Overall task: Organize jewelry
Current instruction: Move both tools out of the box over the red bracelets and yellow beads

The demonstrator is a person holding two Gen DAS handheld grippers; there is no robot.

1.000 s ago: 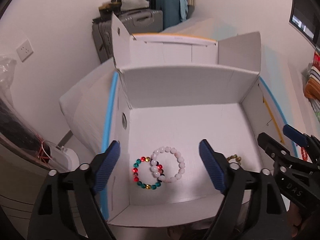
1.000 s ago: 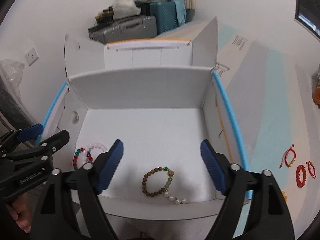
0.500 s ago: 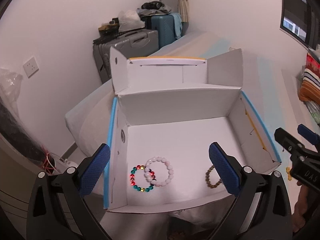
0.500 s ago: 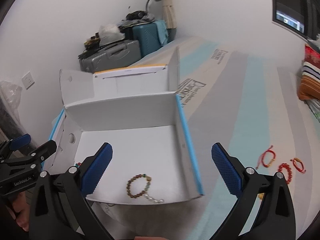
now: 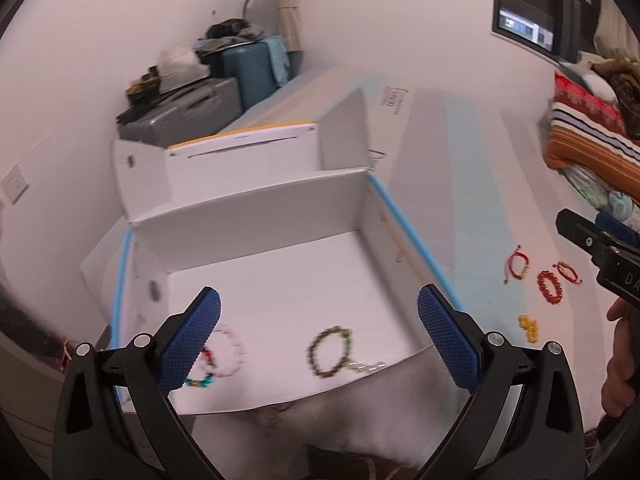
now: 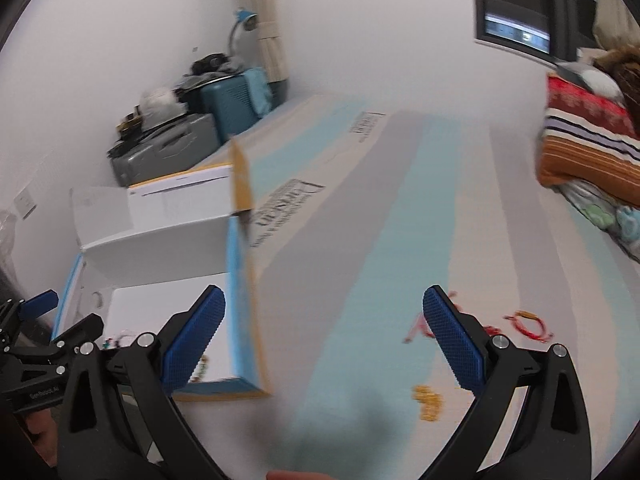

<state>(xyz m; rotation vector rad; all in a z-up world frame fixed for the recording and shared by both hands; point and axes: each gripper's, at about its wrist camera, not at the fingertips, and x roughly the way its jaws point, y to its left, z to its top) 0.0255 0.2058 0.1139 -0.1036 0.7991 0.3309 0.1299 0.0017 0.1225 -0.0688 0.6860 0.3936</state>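
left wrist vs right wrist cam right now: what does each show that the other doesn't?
Only the left wrist view shows the box floor clearly: the brown bead bracelet, the pale pink bracelet and the multicolour bracelet lying inside, plus the left gripper, jaws wide open.

Only the right wrist view shows the right gripper head-on, jaws wide open, over the striped surface; the box interior is mostly cut off.

Both show the white box and the loose pieces outside it: red bracelets and a yellow piece.
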